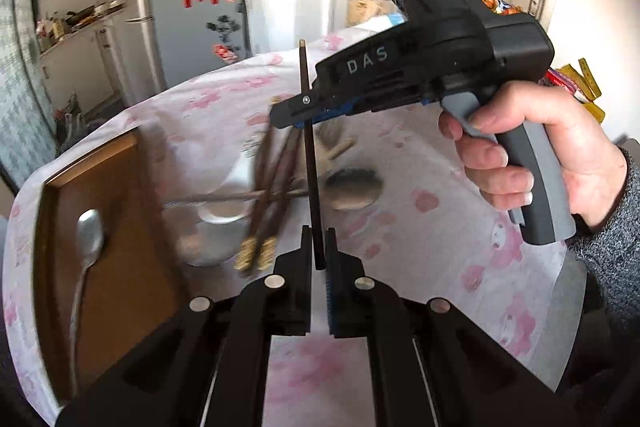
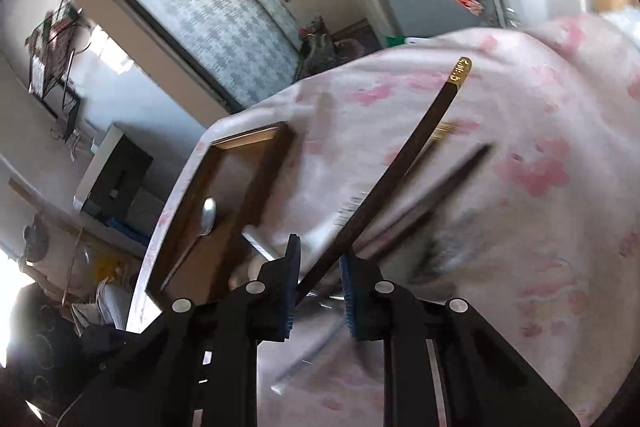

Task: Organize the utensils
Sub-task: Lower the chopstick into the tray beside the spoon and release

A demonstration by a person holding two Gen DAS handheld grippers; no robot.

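A dark chopstick (image 1: pixel 311 163) stands nearly upright over the table, its lower end pinched in my shut left gripper (image 1: pixel 318 239). Higher up it passes through the fingers of my right gripper (image 1: pixel 280 117), which a hand (image 1: pixel 532 155) holds from the right. In the right wrist view the chopstick (image 2: pixel 408 163), gold-tipped at its far end, runs slantwise between the blue pads of the right gripper (image 2: pixel 318 259) with a gap on either side. A wooden tray (image 1: pixel 132 267) at the left holds a metal spoon (image 1: pixel 90 231). Several more chopsticks (image 1: pixel 276 187) lie crossed on the cloth.
A pink-flowered cloth (image 1: pixel 440 227) covers the table. A metal bowl or ladle (image 1: pixel 212 239) and a dark spoon (image 1: pixel 354 187) lie beside the pile. A jar (image 1: pixel 364 7) and packets (image 1: pixel 580 83) stand at the far right. The tray (image 2: pixel 224 155) sits at the table's left edge.
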